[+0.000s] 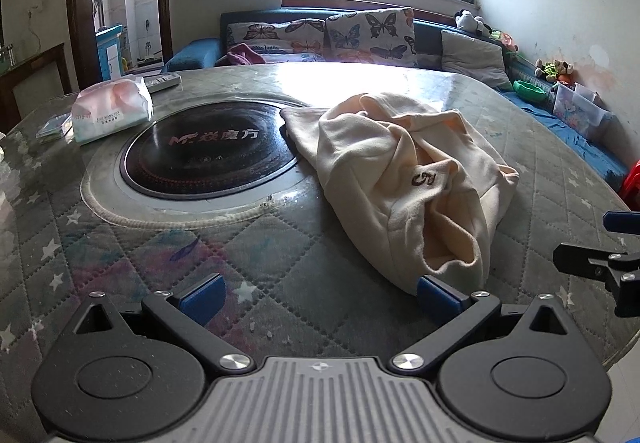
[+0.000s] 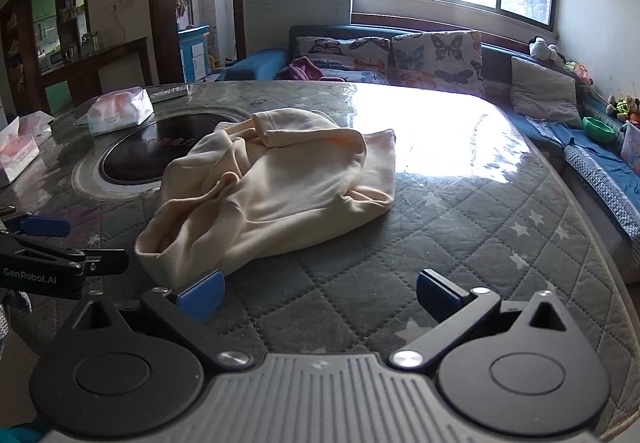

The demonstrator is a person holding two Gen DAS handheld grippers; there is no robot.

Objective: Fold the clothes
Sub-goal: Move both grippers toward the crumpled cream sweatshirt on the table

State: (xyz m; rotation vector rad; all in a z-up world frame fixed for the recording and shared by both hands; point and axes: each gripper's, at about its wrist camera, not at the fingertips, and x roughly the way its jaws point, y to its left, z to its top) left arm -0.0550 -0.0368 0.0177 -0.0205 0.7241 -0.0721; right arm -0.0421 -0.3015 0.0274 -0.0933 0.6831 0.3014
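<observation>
Beside the crumpled cream garment (image 1: 404, 179), both grippers' fingers (image 1: 200, 297) wide apart, empty.

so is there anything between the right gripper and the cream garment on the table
Nothing: in the right wrist view only bare quilted table cover lies between the open right gripper and the crumpled cream garment.

A round table (image 1: 132, 263) with a grey quilted star-print cover carries a crumpled cream garment (image 1: 404, 179), a black round cooktop (image 1: 208, 151), a tissue pack (image 1: 112, 111) and a remote (image 1: 162, 81).
</observation>
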